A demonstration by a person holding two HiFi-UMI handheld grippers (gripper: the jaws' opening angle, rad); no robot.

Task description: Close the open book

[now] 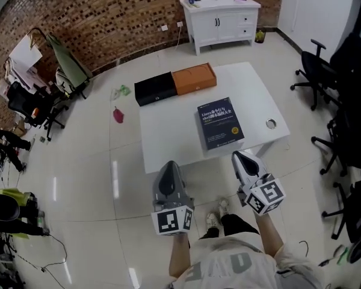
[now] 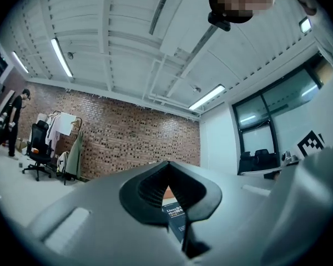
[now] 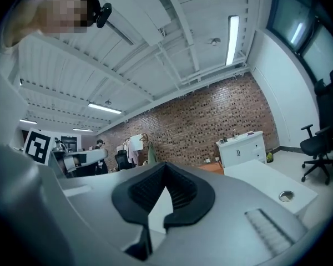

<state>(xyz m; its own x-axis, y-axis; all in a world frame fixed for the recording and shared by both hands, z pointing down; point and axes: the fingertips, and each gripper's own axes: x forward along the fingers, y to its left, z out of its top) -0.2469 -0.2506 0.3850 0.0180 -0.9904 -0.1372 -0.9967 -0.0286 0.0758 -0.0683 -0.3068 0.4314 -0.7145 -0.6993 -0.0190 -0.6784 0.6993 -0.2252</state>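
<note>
A dark blue book lies closed, cover up, on the white table. Through the left gripper's jaws part of that cover shows. Both grippers hang in front of the table's near edge, apart from the book. My left gripper is shut with nothing in it, its tips meeting. My right gripper is also shut and empty, jaws together, pointing level over the table.
A black box and an orange box sit at the table's far edge. A white cabinet stands by the brick wall. Office chairs crowd the right side, and clutter and chairs the left. A round cable hole marks the table's right end.
</note>
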